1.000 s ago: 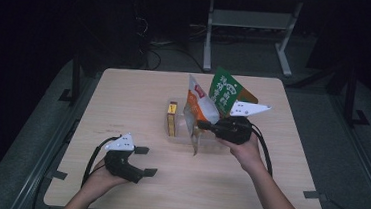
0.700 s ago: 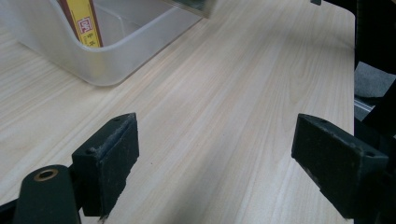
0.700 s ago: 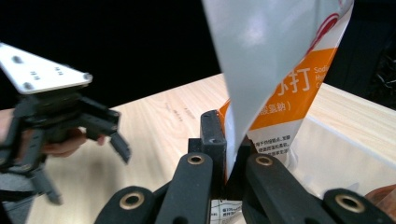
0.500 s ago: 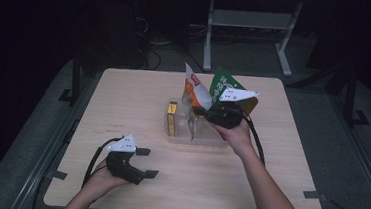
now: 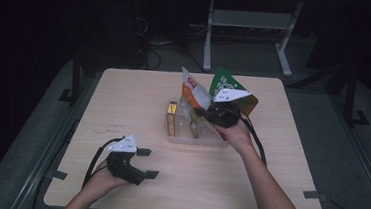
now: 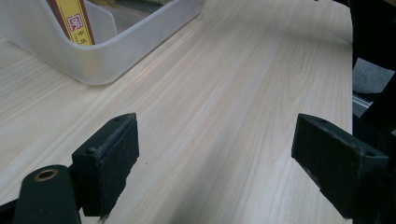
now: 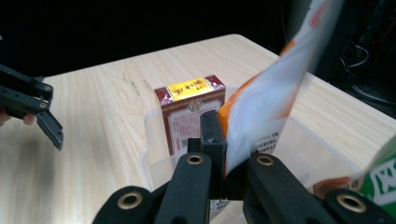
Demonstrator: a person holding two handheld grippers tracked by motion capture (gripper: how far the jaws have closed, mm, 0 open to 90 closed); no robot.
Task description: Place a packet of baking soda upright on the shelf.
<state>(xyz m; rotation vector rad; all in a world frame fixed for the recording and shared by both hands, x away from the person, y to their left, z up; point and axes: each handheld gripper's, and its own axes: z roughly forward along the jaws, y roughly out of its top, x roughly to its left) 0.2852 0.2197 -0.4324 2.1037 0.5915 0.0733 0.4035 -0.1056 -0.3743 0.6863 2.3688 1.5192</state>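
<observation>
A clear plastic bin (image 5: 196, 137) sits mid-table with a maroon and yellow box (image 5: 172, 118) upright at its left end. My right gripper (image 5: 200, 113) is over the bin, shut on the lower edge of an orange and white pouch (image 5: 194, 91) that sticks up above it. In the right gripper view the jaws (image 7: 222, 135) pinch the pouch (image 7: 266, 102) just in front of the box (image 7: 191, 109). A green pouch (image 5: 228, 83) leans at the bin's far right. My left gripper (image 5: 139, 162) rests open near the front left, jaws (image 6: 224, 168) wide over bare wood.
The bin's near corner (image 6: 107, 60) with the box (image 6: 72, 18) lies ahead of the left gripper. A metal stand (image 5: 249, 34) is on the floor beyond the table. The table's front edge is close behind the left hand.
The right gripper has carried the orange and white pouch a little away from the person, over the bin. The left gripper has stayed where it was.
</observation>
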